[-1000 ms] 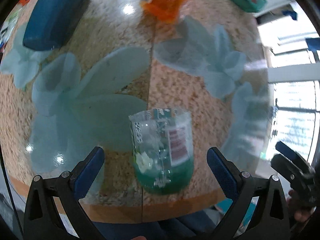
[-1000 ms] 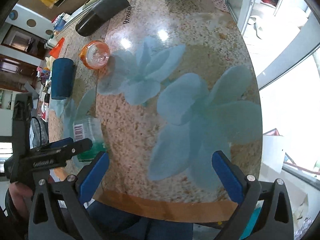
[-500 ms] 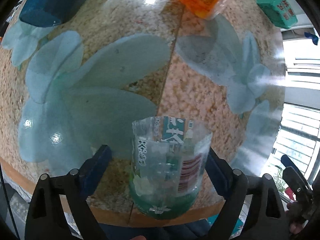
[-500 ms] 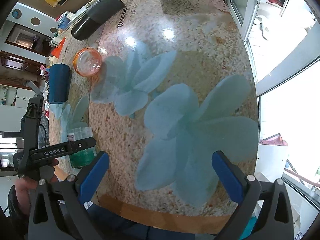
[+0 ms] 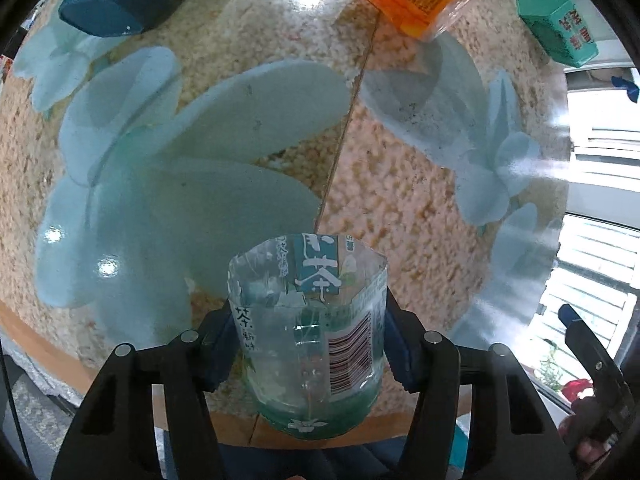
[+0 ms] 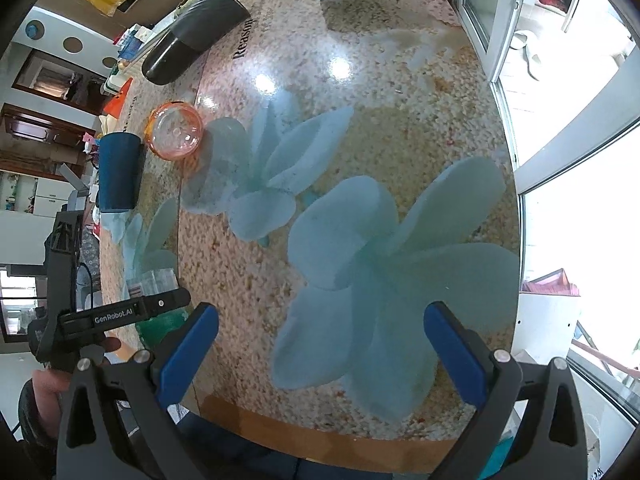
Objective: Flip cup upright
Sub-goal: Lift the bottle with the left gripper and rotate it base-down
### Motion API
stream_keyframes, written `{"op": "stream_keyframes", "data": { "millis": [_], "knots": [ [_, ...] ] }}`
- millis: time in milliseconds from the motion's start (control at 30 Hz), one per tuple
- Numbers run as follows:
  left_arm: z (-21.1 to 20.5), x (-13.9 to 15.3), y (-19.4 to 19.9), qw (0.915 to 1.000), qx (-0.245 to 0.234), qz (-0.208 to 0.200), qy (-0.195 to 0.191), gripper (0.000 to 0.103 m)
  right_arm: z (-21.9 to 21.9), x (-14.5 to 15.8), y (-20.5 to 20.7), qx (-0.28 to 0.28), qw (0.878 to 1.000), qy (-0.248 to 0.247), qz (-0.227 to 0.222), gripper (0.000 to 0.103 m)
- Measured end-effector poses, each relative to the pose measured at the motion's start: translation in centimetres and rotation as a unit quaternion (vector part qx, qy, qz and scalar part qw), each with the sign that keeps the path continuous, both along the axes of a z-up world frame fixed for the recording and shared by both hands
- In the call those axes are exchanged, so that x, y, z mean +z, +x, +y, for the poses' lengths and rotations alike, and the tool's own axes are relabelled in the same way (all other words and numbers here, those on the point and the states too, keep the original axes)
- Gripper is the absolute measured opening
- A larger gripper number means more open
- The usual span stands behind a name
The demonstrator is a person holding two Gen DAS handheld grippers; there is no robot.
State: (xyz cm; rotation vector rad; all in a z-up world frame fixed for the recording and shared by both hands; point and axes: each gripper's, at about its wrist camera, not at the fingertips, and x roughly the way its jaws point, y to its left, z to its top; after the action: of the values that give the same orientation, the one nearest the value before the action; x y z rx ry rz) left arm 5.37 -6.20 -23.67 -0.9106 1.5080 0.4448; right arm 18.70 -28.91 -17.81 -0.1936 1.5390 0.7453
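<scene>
The flower-patterned tabletop fills both views, and near its front edge, at the lower centre of the left wrist frame, the cut-off tea-bottle cup is clamped across its walls by the left hand-held gripper. The right hand-held gripper is held wide open and empty. Squeeze should be kept light so the thin plastic is not crushed while being turned.

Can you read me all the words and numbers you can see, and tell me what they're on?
"GenRobot.AI": on the black left gripper.
"Reason", cut off: printed on the flowery tabletop.
"茶": on the clear cut-bottle cup, between the left gripper's fingers.
Cup's barcode digits: too small.
Red characters on the green box: too blurred.
</scene>
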Motion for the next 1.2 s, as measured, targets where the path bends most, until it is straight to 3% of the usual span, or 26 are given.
{"op": "stream_keyframes", "data": {
  "millis": [233,400,567,733,833,1200],
  "knots": [
    [0.4,3.1,-0.1,0.9971,-0.017,-0.071,0.018,0.065,0.4,0.5,-0.2,-0.001,1.0,0.004,-0.009,0.103],
    [0.7,6.2,0.6,0.9854,-0.055,-0.139,0.082,0.065,0.9,1.4,-0.7,-0.001,0.999,0.038,-0.016,0.103],
    [0.7,8.4,0.7,0.9602,-0.082,-0.208,0.168,0.065,1.5,2.5,-1.9,0.01,0.997,0.072,-0.036,0.103],
    [-0.1,8.9,1.0,0.9216,-0.099,-0.283,0.246,0.066,1.8,2.3,-2.4,0.02,0.996,0.072,-0.052,0.103],
    [-0.7,7.7,1.5,0.9023,-0.115,-0.297,0.29,0.066,1.8,1.9,-2.7,0.029,0.996,0.061,-0.058,0.103],
    [-3.5,3.7,2.6,0.876,-0.139,-0.308,0.344,0.066,2.0,1.9,-3.4,0.064,0.992,0.073,-0.078,0.103]
  ]
}}
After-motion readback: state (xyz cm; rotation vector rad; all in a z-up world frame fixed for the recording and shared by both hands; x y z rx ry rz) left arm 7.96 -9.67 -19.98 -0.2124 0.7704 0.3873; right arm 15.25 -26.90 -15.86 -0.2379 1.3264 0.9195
